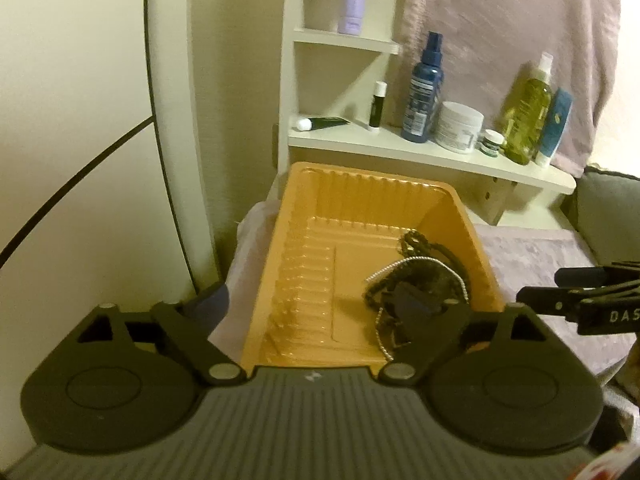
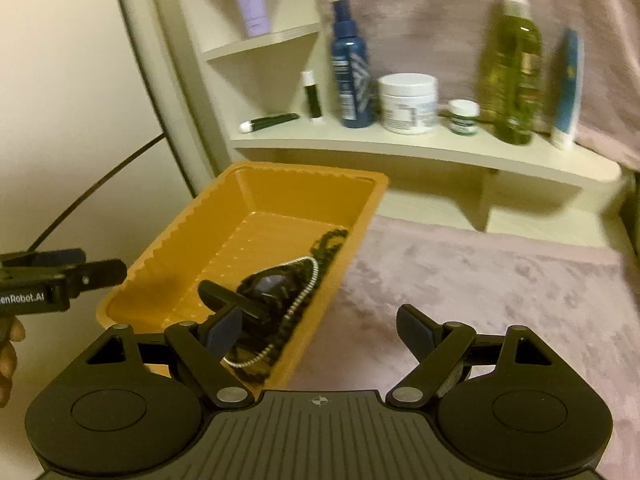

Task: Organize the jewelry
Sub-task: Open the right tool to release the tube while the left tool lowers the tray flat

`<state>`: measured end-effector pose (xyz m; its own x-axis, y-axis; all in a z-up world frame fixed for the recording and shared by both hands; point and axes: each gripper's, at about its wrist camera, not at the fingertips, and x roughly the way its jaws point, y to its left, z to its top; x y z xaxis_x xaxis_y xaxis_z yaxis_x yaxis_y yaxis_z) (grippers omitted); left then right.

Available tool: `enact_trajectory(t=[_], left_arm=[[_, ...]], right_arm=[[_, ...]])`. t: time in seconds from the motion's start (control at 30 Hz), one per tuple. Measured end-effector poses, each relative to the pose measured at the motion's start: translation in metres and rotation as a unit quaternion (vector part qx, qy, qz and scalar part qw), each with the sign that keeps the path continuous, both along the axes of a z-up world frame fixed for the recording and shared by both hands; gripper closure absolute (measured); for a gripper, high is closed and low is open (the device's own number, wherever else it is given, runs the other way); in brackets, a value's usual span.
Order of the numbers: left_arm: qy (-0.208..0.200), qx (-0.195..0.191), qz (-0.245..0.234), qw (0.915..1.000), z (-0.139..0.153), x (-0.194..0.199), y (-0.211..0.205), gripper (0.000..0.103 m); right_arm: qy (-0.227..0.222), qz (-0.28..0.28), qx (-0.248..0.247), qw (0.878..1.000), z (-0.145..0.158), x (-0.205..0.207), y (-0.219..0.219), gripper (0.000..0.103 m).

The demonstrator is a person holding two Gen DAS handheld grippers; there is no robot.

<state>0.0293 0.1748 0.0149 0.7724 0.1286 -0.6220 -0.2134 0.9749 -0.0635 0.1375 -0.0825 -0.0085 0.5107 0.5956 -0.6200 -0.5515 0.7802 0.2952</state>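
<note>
Here, starting at the left, my left gripper hangs over the near end of the orange tray with its jaws spread wide, gripping nothing. In the tray's right half lies the jewelry, a tangle of dark chains with a silver beaded one looped through it, resting on the tray floor against the right wall. Further right, my right gripper is also spread apart and empty, its left finger above the tray's near corner and its right finger over the pinkish cloth; behind, a shelf carries bottles and jars.
</note>
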Motion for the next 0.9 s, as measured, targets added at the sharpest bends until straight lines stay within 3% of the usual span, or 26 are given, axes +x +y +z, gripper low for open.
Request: enact_trajectory(t=[0.2, 0.73, 0.9], left_arm=[[0.006, 0.004, 0.001, 1.0, 0.0, -0.002, -0.017, 0.001], [0.031, 0.013, -0.047, 0.9983, 0.008, -0.017, -0.074, 0.001], [0.041, 0.013, -0.058, 0.9974, 0.005, -0.023, -0.086, 0.001]], right_arm=[[0.024, -0.033, 0.005, 0.999, -0.002, -0.008, -0.025, 0.019], [0.071, -0.122, -0.022, 0.99, 0.004, -0.037, -0.091, 0.019], [0.065, -0.132, -0.038, 0.988, 0.009, -0.049, -0.097, 0.019]])
